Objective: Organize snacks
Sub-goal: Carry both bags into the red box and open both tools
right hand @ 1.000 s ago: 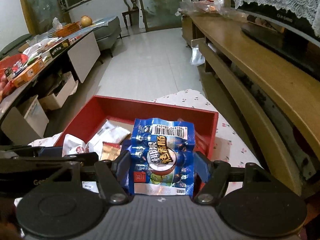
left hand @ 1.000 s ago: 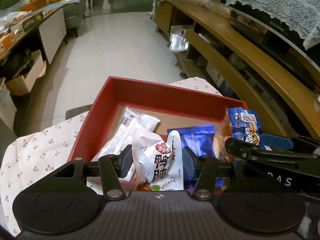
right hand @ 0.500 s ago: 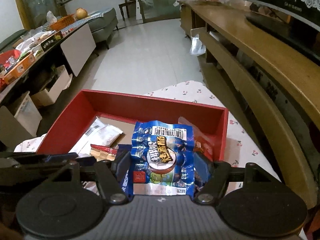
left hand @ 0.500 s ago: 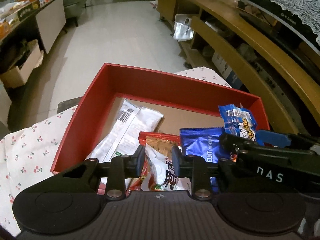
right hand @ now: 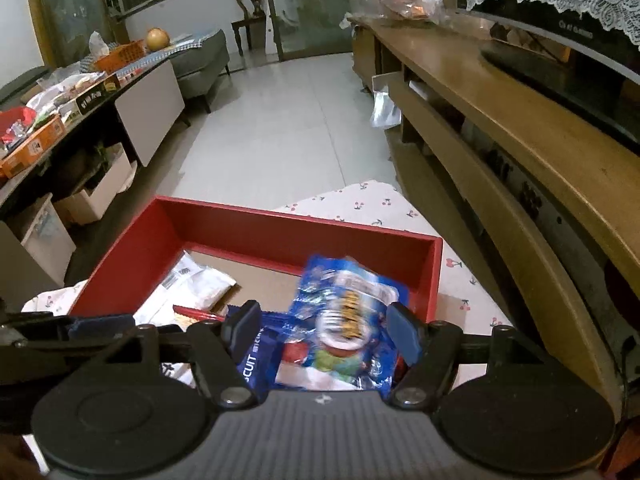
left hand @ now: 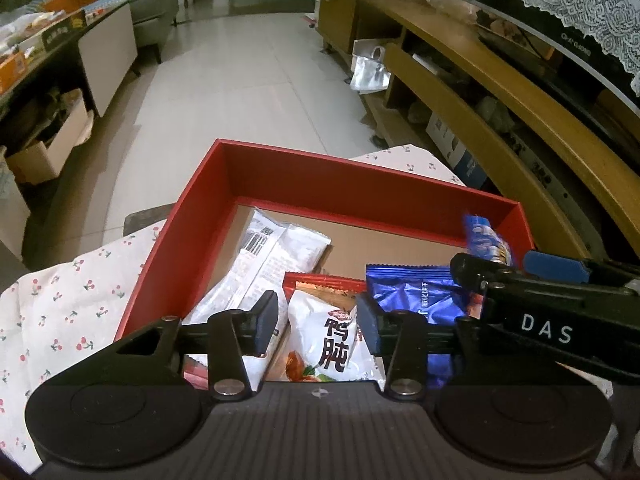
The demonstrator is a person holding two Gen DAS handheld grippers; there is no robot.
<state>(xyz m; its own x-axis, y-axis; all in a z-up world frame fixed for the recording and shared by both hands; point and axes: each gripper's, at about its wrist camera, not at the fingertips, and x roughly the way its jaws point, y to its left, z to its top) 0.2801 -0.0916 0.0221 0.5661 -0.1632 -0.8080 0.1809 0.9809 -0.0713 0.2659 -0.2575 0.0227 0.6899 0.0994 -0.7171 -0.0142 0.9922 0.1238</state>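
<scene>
In the red box on the cherry-print cloth, a white snack packet lies between the left gripper's opening jaws, pads off it, while the right gripper's jaws straddle a tilted, blurred blue packet, grip uncertain.

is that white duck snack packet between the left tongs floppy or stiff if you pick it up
Probably floppy: the white packet is thin, creased film, bulging unevenly. Likely light and slightly slippery, given its glossy wrapper. The left tongs are opening around it.

Blue snack packet motion-blurred, print unreadable
</scene>
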